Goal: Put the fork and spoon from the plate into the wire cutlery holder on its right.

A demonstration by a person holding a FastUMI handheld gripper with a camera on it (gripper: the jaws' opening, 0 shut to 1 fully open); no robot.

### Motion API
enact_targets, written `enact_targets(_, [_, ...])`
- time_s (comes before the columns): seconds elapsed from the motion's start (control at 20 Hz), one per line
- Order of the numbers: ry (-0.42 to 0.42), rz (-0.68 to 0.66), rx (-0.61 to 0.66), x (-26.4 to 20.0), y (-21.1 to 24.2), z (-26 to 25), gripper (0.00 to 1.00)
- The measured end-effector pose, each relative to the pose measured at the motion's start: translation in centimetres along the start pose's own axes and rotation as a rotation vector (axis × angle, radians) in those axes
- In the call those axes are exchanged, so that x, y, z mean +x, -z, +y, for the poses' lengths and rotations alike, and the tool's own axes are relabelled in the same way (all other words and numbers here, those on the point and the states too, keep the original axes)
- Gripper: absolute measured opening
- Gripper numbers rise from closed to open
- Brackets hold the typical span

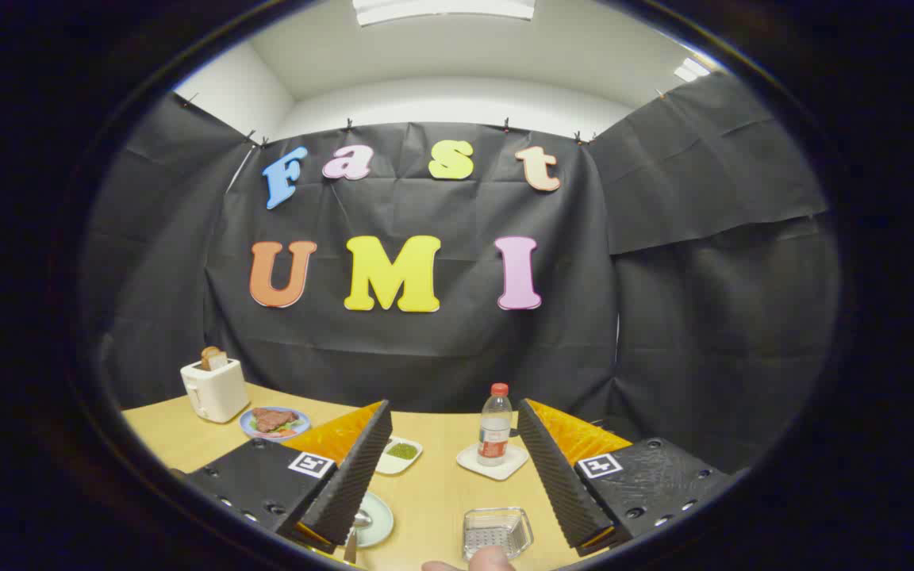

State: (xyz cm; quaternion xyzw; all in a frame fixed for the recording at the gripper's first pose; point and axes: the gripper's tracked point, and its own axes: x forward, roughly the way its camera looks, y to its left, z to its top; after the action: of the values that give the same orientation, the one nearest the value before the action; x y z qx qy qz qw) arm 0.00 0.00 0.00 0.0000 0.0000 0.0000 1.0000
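Note:
My gripper (457, 468) is held above the wooden table with its two ribbed black fingers (350, 476) spread wide, open, and nothing between them. Low down beside the left finger lies a pale plate (378, 519), partly hidden by that finger. A spoon (361, 519) and the tip of another utensil (351, 547) rest on it. To the plate's right, between the fingers and nearer the right one, sits the wire cutlery holder (497, 531). A person's fingertip (493, 557) touches the holder's near side.
Beyond the fingers stand a water bottle (494, 428) on a white square dish (493, 461), a small white dish of green stuff (400, 454), a blue plate of food (274, 422) and a white toaster (214, 388) with bread. Black cloth walls close the booth behind.

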Motion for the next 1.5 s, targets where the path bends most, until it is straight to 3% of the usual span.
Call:
enact_targets(1.0, [-0.034, 0.040, 0.008, 0.4, 0.6, 1.7, 0.95])
enact_targets(1.25, [-0.098, 0.192, -0.061, 0.9, 3.7, 4.1, 0.95])
enact_targets(1.5, [-0.210, 0.480, -0.126, -0.1, 8.7, 7.4, 0.96])
